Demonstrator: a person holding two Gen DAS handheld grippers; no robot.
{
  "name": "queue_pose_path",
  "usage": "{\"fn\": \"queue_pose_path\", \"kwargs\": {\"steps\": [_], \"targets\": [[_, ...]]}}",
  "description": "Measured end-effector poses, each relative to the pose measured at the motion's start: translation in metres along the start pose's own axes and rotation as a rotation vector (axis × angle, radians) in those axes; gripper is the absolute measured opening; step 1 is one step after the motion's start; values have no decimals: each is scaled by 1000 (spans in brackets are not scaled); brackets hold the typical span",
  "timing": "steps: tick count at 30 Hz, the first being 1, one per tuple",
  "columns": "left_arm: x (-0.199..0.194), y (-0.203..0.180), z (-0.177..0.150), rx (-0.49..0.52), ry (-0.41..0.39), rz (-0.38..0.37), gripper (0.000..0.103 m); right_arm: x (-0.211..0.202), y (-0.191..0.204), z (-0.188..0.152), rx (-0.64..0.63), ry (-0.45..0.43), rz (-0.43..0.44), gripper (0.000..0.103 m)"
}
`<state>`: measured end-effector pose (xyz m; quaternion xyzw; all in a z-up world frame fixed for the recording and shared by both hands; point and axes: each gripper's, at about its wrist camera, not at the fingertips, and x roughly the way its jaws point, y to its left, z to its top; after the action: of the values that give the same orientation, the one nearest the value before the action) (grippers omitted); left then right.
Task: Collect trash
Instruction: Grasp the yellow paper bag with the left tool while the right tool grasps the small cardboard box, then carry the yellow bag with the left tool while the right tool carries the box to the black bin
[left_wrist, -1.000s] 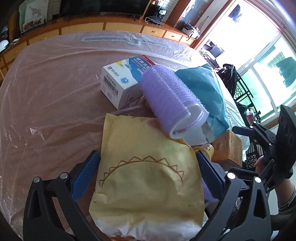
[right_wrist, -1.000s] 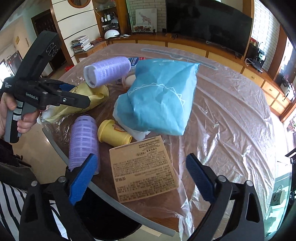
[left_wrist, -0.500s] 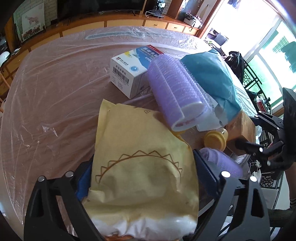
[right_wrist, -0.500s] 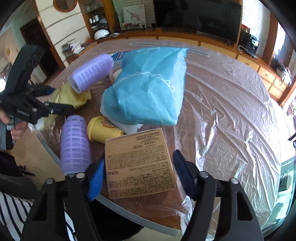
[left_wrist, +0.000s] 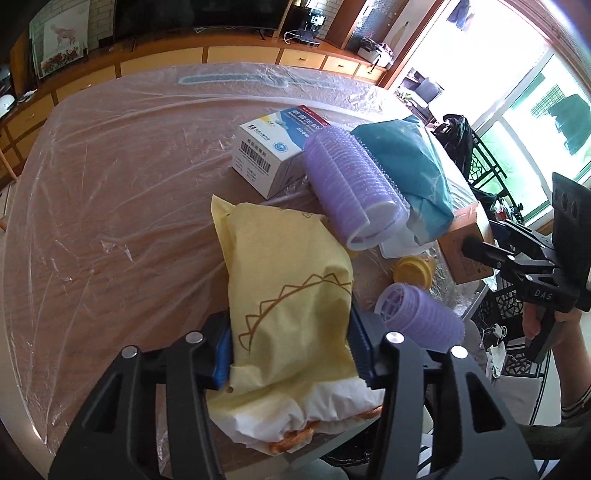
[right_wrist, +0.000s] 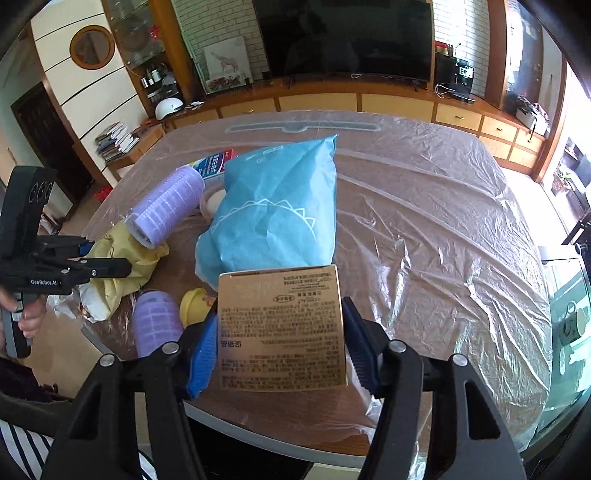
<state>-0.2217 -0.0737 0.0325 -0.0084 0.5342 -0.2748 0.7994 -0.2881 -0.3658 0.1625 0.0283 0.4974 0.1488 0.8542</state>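
Pinched: soft yellow bag (left_wrist: 291, 295) in left gripper (left_wrist: 291, 350); at 3 o'clock, right gripper (right_wrist: 279, 343) squeezing light, stiff carton (right_wrist: 280, 328) by its sides.

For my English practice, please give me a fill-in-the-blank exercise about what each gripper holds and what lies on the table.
1. The left gripper is shut on the ___ bag.
2. The right gripper is shut on the printed ___.
3. The blue bag lies on the ___.

Missing words: yellow; box; table
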Motion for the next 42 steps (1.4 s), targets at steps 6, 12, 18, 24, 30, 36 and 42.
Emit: {"fn": "queue_pose_path", "kwargs": {"steps": [6,12,18,24,30,36,42], "targets": [[-18,-1,-2,45,-60,81,50,-7,9,2,28,-26,-40,60],[-41,11,-11,32,-98,106,50,-17,12,3,61,-57,-47,60],[-69,12,-16,-31,-178,102,50,-28,19,14,26,-95,-16,59],[-87,-9,-13,-59,-252,73,50,-48,23,17,6,-141,53,59],[-94,-45,-26,-27,-273,50,50,-72,28,11,-37,-167,99,59],[-94,-69,-44,3,-247,8,50,-92,30,-13,-66,-139,141,59],[-91,-94,-69,55,-202,-8,50,-103,37,-47,-103,-95,177,59]]}}
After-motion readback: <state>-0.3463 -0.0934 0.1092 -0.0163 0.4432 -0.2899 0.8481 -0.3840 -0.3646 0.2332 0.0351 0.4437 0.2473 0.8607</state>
